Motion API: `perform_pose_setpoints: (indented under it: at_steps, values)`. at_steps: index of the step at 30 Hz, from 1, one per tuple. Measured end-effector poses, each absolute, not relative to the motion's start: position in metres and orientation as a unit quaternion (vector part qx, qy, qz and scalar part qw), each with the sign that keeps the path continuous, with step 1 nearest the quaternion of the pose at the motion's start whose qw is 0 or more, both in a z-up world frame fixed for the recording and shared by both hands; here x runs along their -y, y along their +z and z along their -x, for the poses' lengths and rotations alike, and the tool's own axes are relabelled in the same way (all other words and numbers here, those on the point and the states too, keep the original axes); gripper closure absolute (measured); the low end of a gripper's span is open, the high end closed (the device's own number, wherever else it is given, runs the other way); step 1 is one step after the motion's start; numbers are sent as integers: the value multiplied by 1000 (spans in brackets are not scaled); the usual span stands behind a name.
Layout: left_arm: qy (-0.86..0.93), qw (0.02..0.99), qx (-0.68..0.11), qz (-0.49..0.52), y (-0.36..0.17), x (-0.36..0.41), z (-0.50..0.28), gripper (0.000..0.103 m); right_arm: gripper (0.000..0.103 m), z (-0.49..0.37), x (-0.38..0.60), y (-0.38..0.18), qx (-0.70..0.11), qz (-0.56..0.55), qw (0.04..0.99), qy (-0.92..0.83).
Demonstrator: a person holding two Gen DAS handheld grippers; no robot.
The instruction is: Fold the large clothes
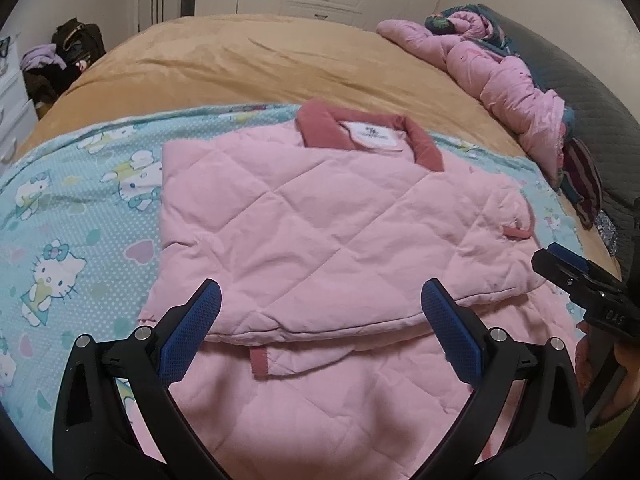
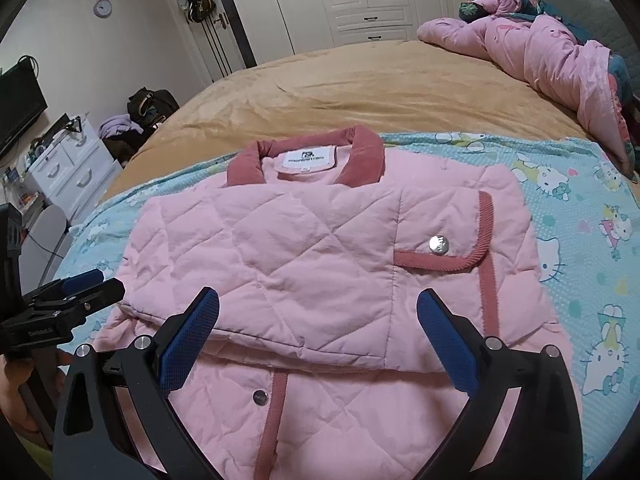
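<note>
Your left gripper (image 1: 322, 312) hovers above the pink quilted jacket (image 1: 320, 232) with its jaws spread wide and nothing between the blue pads (image 1: 450, 328). Your right gripper (image 2: 318, 322) hangs likewise — jaws released, empty — over the same jacket (image 2: 280, 252). The jacket lies on a cartoon-cat print sheet (image 2: 580, 216) spread over the tan bed cover (image 2: 360, 88), folded over itself so that a doubled upper panel overlaps the lower part. Its dusty-rose collar (image 2: 360, 152) points away from you, white label showing. A snap button (image 2: 438, 245) sits on the trimmed pocket flap. A rumpled pink duvet (image 2: 540, 44) lies at the far right of the bed.
</note>
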State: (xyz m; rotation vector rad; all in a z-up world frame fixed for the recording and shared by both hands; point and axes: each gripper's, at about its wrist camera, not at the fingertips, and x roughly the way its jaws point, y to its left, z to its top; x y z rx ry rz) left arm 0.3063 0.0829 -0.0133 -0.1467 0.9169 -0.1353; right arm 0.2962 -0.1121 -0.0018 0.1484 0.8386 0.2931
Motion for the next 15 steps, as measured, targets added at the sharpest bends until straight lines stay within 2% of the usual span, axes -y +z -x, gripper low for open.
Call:
perform_pose_setpoints:
  at_steps: [15]
  values:
    - [-69, 915, -395, 53, 32, -73, -273, 9, 4, -259, 128, 41, -371, -84, 913, 144]
